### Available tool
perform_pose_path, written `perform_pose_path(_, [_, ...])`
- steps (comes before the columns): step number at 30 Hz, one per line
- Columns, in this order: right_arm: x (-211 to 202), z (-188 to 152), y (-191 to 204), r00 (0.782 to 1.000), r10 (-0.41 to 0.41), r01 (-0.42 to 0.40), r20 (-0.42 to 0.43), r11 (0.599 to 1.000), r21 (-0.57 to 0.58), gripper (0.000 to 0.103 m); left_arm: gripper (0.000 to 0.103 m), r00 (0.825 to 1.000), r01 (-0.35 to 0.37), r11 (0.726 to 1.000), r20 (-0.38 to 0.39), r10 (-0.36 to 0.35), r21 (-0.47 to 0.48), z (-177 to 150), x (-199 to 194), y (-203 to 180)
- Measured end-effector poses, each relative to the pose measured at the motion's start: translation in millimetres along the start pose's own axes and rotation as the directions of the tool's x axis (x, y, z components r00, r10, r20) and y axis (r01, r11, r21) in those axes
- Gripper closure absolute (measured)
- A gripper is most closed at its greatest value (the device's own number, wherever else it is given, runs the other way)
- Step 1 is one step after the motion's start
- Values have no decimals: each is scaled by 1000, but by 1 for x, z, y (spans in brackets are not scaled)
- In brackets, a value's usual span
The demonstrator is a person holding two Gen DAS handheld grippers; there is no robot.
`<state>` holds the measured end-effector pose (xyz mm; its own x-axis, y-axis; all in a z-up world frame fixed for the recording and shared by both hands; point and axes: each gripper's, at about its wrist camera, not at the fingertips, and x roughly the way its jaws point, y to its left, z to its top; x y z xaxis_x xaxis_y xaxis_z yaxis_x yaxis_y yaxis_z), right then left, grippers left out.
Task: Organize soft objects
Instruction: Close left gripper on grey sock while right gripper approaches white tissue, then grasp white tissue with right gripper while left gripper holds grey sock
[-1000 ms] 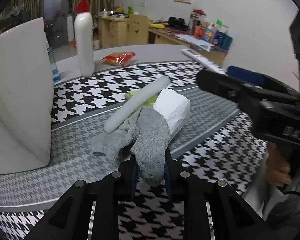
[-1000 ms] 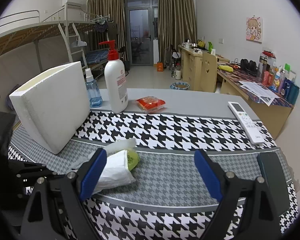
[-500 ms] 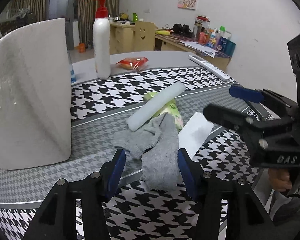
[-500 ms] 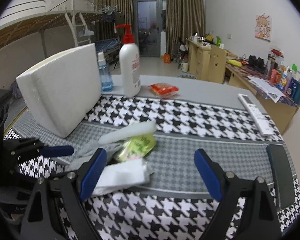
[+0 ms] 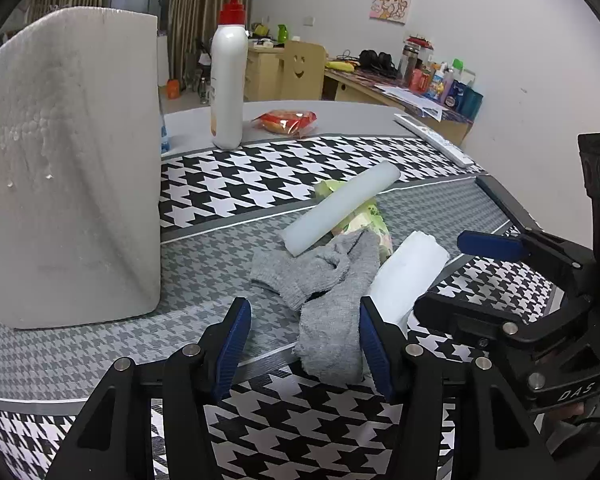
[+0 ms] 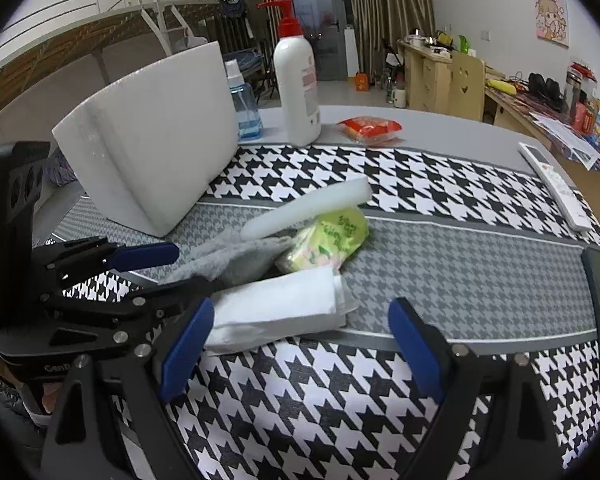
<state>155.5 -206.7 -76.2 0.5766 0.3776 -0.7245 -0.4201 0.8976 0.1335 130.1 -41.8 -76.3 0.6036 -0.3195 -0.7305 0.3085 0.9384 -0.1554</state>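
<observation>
Standing on edge at the far left, the white foam block [image 5: 68, 168] takes up little of the houndstooth table cover [image 5: 300, 412] and leaves the middle band to the pile. The soft objects are heaped together near the front edge of the table, so both tools can reach them. The grey sock [image 5: 332, 304] lies limp across the pile, its toe end toward the near edge. Right of it rests the folded white tissue pack [image 6: 276, 312]. A white foam rod [image 5: 340, 208] is propped slantwise on the yellow-green packet [image 6: 332, 240], which keeps its far end raised.

The left gripper [image 5: 304, 344] stands with its jaws half spread, one on either side of the sock toe; the pads do not appear to press on it, so the sock rests on the cover. The right gripper [image 6: 296, 344] is spread wide around the near side of the tissue pack, gripping nothing. That straddle suggests the pack is the next item to be taken.
</observation>
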Motion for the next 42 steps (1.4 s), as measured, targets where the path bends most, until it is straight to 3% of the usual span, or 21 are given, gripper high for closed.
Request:
perform_pose_path(13, [22, -5, -4, 995, 58, -51, -85, 995, 83, 43, 47, 1000, 16, 1000, 26, -16, -6, -3, -3, 4])
perform_pose_path(15, [23, -5, -4, 994, 68, -60, -86, 994, 86, 57, 47, 999, 17, 1000, 27, -17, 4, -3, -4, 2])
perform_pose_path(17, [24, -5, -4, 993, 77, -69, -88, 993, 93, 60, 47, 1000, 13, 1000, 28, -14, 11, -4, -3, 1])
perform_pose_path(22, [26, -4, -6, 993, 67, -56, -94, 992, 109, 95, 47, 1000, 15, 1000, 27, -16, 20, -4, -3, -1])
perform_pose_path(28, [9, -2, -8, 997, 69, -64, -42, 992, 107, 98, 43, 1000, 4, 1000, 27, -4, 14, -3, -3, 0])
perform_pose_path(35, [-16, 2, -12, 1000, 14, -16, 25, 996, 89, 98, 39, 999, -8, 1000, 40, 8, 12, -2, -7, 0])
perform_pose_path(42, [-23, -4, -28, 995, -102, 102, -5, 992, 72, 98, 39, 999, -15, 1000, 32, 14, 16, -3, -5, -3])
